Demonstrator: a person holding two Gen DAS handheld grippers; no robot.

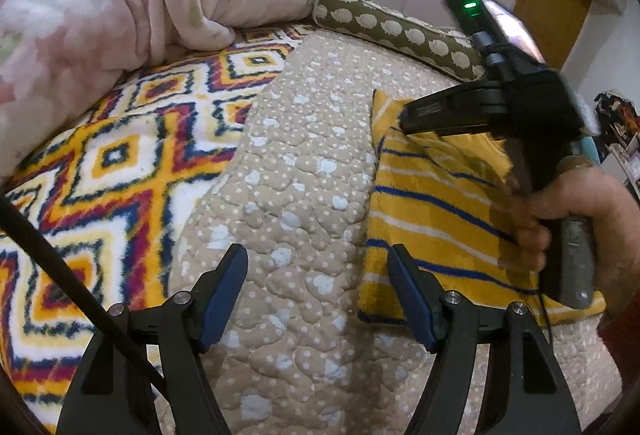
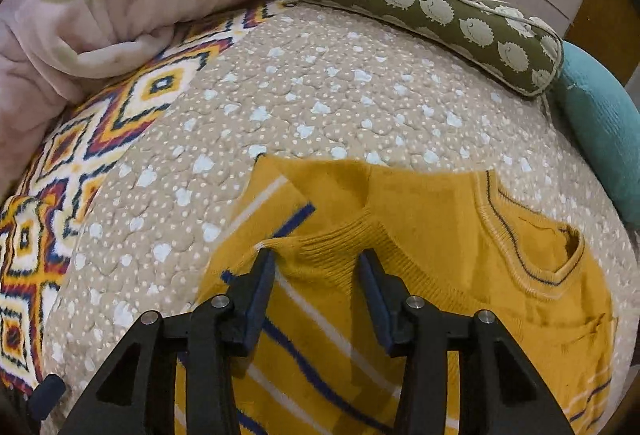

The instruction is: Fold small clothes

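Yellow striped sweater (image 2: 400, 235) is lying flat on the quilted bed cover (image 2: 280, 95), collar toward the teal cushion (image 2: 600, 123); right tongs (image 2: 316, 267), spread, are straddling its folded-in ribbed cuff, while left tongs (image 1: 318, 275), spread and empty, are hovering just beside its striped edge.

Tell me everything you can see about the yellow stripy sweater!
The mustard-yellow knitted sweater with blue and white stripes lies mostly flat on the beige quilted bedspread with white spots. It has a ribbed round neckline trimmed with a thin dark line. One sleeve is folded across the body, and its ribbed cuff sits between the open fingers of the right gripper. The left gripper is open beside the sweater's edge.
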